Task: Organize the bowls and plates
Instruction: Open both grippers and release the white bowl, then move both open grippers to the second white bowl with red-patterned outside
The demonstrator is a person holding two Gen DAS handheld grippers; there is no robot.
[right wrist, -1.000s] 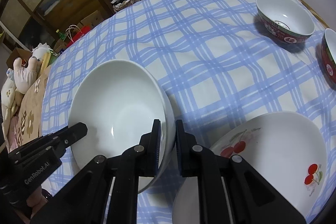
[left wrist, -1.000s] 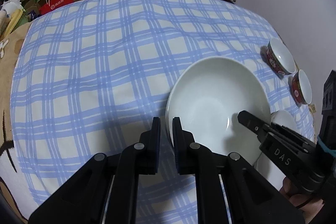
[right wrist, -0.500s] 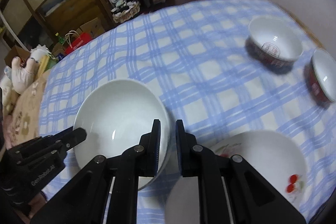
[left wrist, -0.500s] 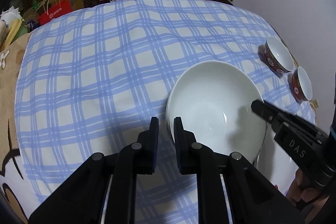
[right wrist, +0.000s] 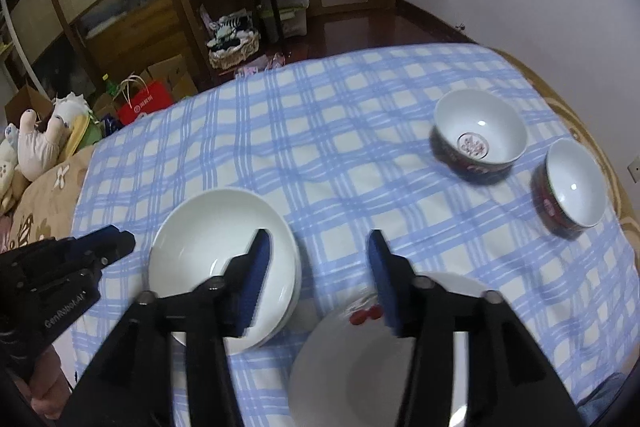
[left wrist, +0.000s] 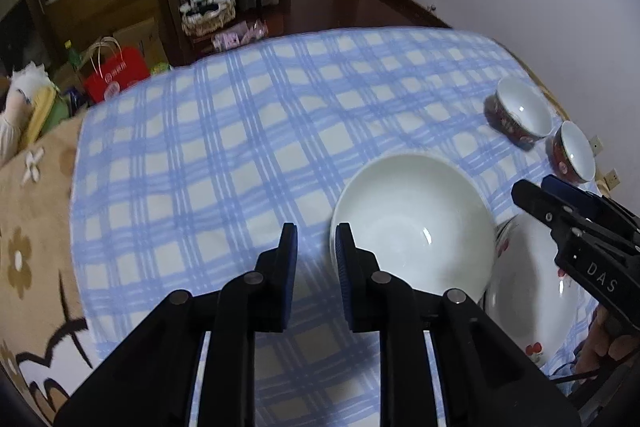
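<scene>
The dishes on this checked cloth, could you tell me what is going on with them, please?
A person is tidying crockery with a hand-held gripper in each hand. The left hand-held gripper and the right hand-held gripper have both just been opening, with nothing between their pads, above the stacked white bowls. Beside the stack lies a cherry-patterned plate. Two small red bowls stand apart, not yet stacked.

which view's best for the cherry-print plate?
Right wrist: the cherry plate sits near centre, red print visible between the open jaws, though the fingers cover part. Left wrist shows only a slice at the right edge, behind the white bowl and the right gripper.
</scene>
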